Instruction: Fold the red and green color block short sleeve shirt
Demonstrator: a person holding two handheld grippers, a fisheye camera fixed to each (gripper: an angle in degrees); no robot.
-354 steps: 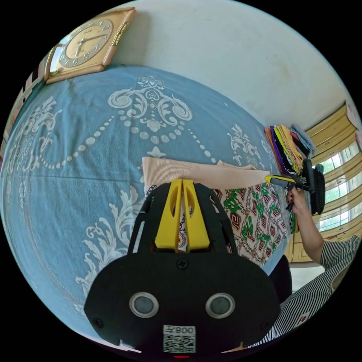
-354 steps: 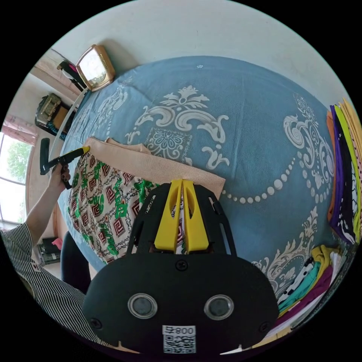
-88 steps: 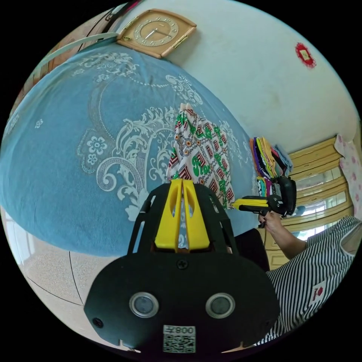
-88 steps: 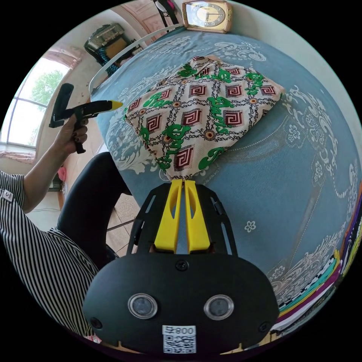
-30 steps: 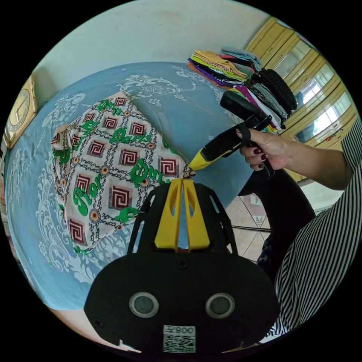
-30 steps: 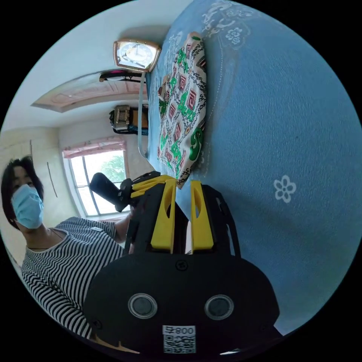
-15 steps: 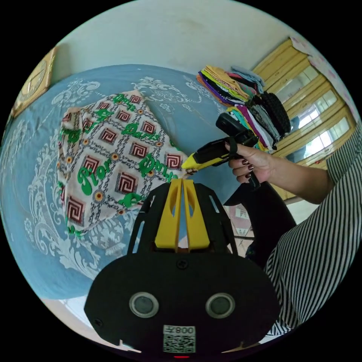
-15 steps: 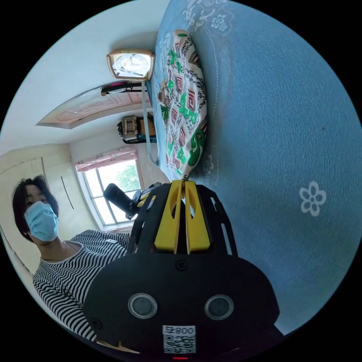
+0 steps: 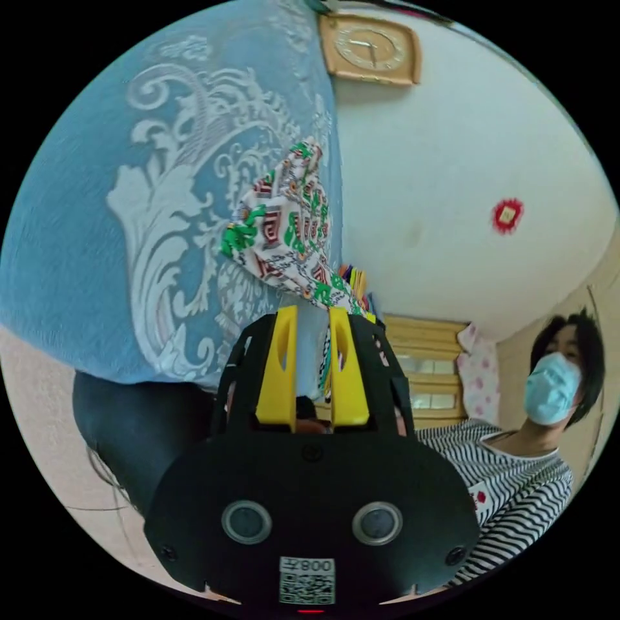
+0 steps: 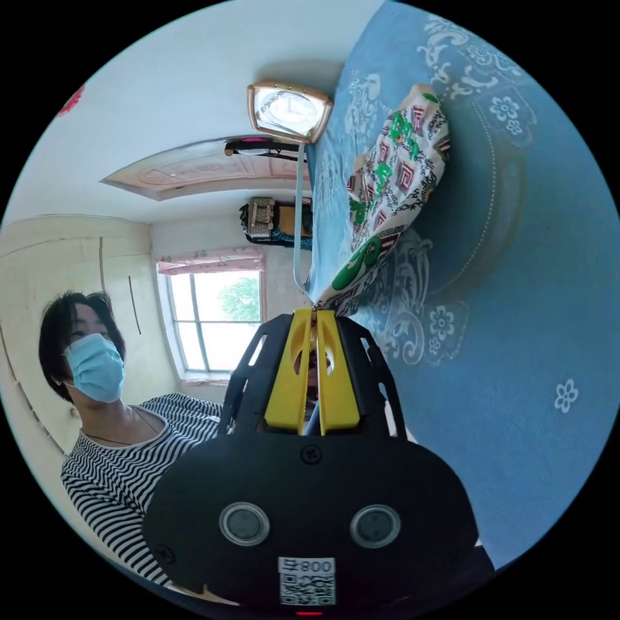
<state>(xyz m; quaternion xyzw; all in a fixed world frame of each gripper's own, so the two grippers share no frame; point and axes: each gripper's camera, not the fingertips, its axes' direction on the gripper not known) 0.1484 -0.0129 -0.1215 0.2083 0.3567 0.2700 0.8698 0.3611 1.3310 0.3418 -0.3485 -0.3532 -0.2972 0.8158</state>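
The folded shirt (image 9: 284,226), cream with red squares and green lettering, lies on the blue patterned bed cover (image 9: 129,194), and its near corner is lifted off the cover. In the right gripper view the shirt (image 10: 397,174) rises from the bed to my right gripper (image 10: 314,314), which is shut on that corner. My left gripper (image 9: 313,316) has its jaws apart, and the shirt's lifted edge runs down to the tips. Whether cloth lies between them is unclear.
A person in a striped top (image 10: 129,465) stands close behind both grippers. A clock (image 9: 369,48) leans on the wall at the bed's far end. Folded clothes (image 9: 356,279) are stacked beyond the shirt, by yellow cupboard doors (image 9: 423,361). A window (image 10: 213,320) is at the left.
My left gripper's jaws have gone from shut to apart. The right gripper, still shut on the shirt's corner, has lifted it off the cover. Both views have rolled with the hands.
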